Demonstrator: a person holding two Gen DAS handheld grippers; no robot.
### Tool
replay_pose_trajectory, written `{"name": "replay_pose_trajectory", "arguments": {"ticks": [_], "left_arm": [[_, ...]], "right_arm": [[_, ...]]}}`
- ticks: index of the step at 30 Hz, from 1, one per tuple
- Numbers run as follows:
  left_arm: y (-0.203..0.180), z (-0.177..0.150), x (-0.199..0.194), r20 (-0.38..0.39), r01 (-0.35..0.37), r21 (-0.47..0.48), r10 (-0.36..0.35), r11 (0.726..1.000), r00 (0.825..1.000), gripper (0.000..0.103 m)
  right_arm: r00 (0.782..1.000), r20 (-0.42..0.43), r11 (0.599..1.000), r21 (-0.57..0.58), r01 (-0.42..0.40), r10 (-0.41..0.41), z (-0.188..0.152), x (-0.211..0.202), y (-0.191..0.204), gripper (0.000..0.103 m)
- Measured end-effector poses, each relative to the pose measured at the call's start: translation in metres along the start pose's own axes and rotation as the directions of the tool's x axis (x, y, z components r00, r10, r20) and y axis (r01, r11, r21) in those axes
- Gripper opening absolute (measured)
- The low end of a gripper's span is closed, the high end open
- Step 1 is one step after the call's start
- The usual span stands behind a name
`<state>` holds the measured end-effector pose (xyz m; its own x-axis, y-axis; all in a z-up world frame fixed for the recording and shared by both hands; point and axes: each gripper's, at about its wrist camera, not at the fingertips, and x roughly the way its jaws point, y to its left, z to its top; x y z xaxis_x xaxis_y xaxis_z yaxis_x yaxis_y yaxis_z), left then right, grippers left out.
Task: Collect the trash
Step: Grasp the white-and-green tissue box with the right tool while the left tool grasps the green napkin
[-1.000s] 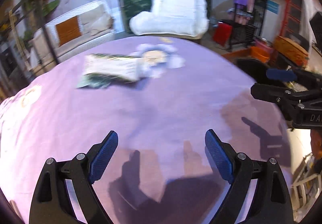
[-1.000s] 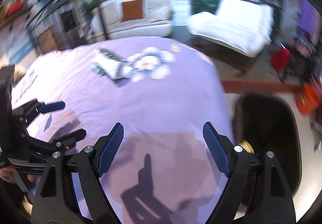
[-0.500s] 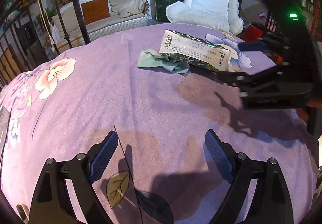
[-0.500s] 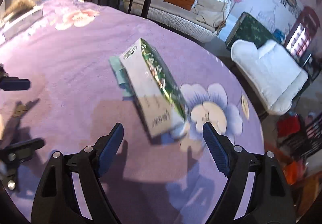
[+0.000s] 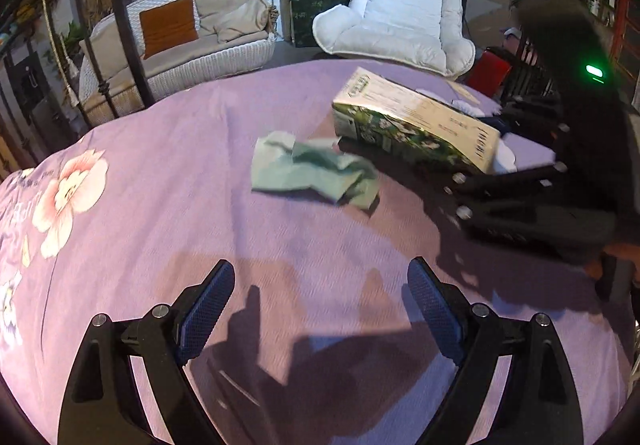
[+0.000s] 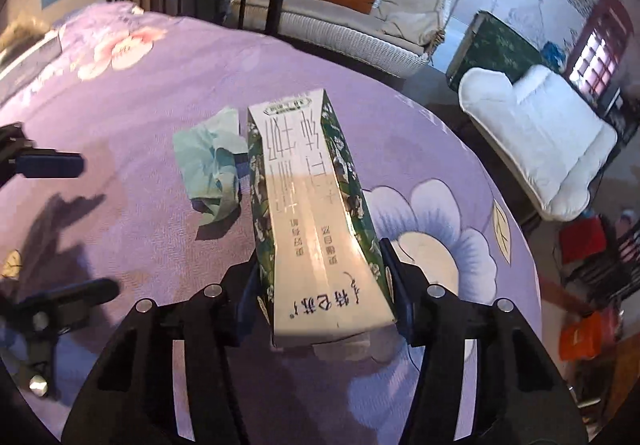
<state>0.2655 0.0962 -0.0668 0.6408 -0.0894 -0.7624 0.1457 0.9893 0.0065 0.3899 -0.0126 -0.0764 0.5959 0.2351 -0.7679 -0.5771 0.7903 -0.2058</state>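
1. Carton [image 6: 316, 213] sits squarely between the fingers of the right gripper [image 6: 322, 301]; both blue pads press its green flanks near the close end, so that tool is pinching the box; its far end points away across the tablecloth [image 6: 132, 117]

2. From the left wrist camera the same carton [image 5: 416, 121] shows to the upper right, long axis running left to right, the near end tucked into the black frame of the right gripper [image 5: 500, 165]; whether it rests on the cloth or hangs just above it, cannot tell

3. Left gripper [image 5: 320, 309] hovers low over bare purple tablecloth [image 5: 168, 205] with its fingers spread wide and nothing between them; the carton and the tissue lie well ahead of it

4. Crumpled tissue [image 5: 316, 169] lies on the cloth just beside the carton's left end; pale green, soft, creased into loose folds; in the right wrist view the tissue [image 6: 212, 169] sits left of the box, edges seeming to touch it

5. Carton is a long rectangular cardboard pack; cream top face with printed characters, dark green floral sides, sharp folded edges; finger pads are blue with a fine cross-hatched grip; the cloth is matte woven purple with large pale flower prints
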Motion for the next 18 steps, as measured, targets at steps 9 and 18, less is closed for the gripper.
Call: {"name": "replay_pose_trajectory", "arguments": {"ticks": [9, 18], "left_arm": [[-0.003, 0.036, 0.045, -0.016, 0.008, -0.001, -0.008, 1.0, 1.0, 0.08], [0.005, 0.038, 0.051, -0.028, 0.021, -0.09, -0.024, 0.996, 0.999, 0.014]], "right_arm": [[0.999, 0.045, 0.989, 0.147, -0.009, 0.002, -0.014, -0.042, -0.029, 0.054], [0.996, 0.088, 0.966, 0.254, -0.04, 0.018, -0.039, -0.077, -0.033, 0.054]]}}
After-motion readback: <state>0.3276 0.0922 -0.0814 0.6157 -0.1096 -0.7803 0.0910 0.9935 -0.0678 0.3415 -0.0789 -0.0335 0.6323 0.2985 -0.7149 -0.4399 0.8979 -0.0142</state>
